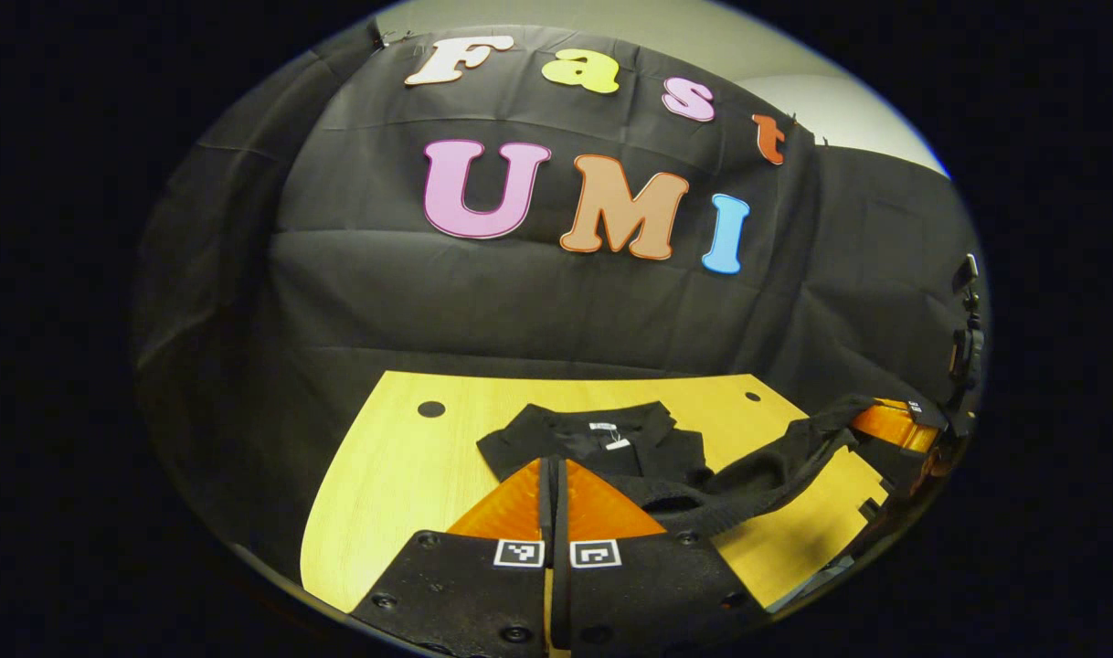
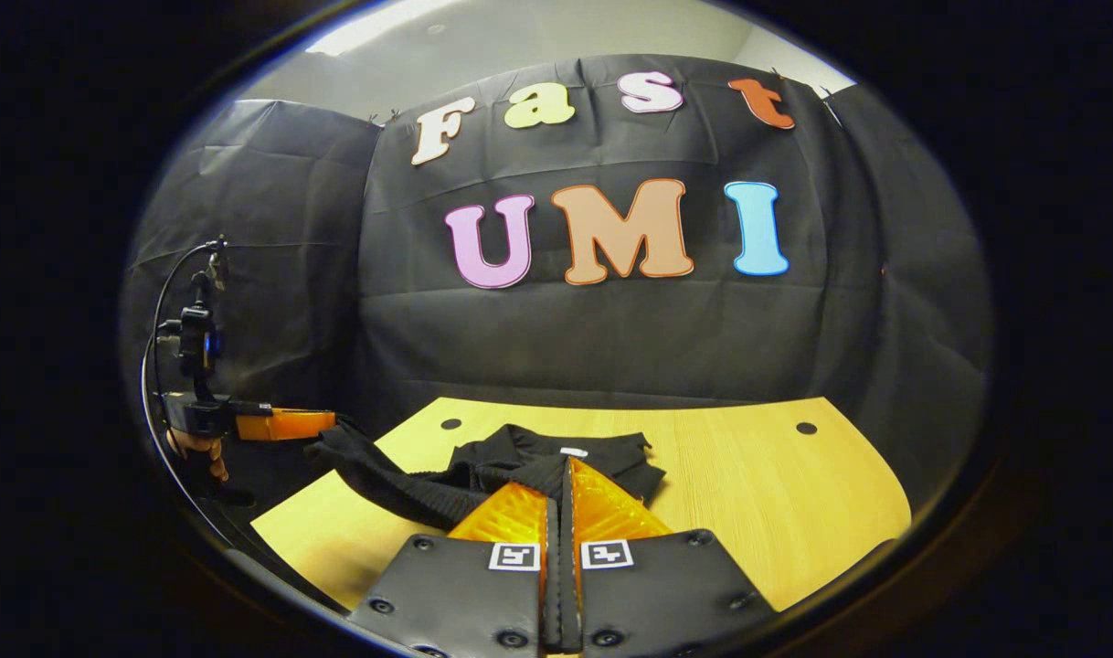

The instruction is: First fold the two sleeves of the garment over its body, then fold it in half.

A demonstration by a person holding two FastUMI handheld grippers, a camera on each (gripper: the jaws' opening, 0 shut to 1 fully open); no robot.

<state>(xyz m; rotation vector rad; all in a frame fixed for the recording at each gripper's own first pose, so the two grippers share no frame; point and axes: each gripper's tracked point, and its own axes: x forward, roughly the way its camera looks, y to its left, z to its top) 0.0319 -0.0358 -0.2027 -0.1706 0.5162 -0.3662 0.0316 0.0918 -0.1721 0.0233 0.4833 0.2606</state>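
Observation:
A black garment (image 1: 602,448) lies on the yellow table (image 1: 401,475), its collar and white label toward the far side. My left gripper (image 1: 553,462) is shut with a strip of the black cloth pinched between its orange fingers. The right gripper (image 1: 872,422) is off to the right, and a band of cloth (image 1: 748,480) hangs stretched from its tip above the table. In the right gripper view the garment (image 2: 520,461) sits just past my right gripper (image 2: 567,462), which is shut on cloth. The left gripper (image 2: 319,426) holds a lifted fold (image 2: 374,471) at the left.
The table (image 2: 767,493) has small dark holes (image 2: 806,428) near its far corners and bare wood on its right half. A hand (image 2: 196,448) holds the left gripper, with a cable and a mount (image 2: 196,338) rising above it. Black cloth walls close the booth.

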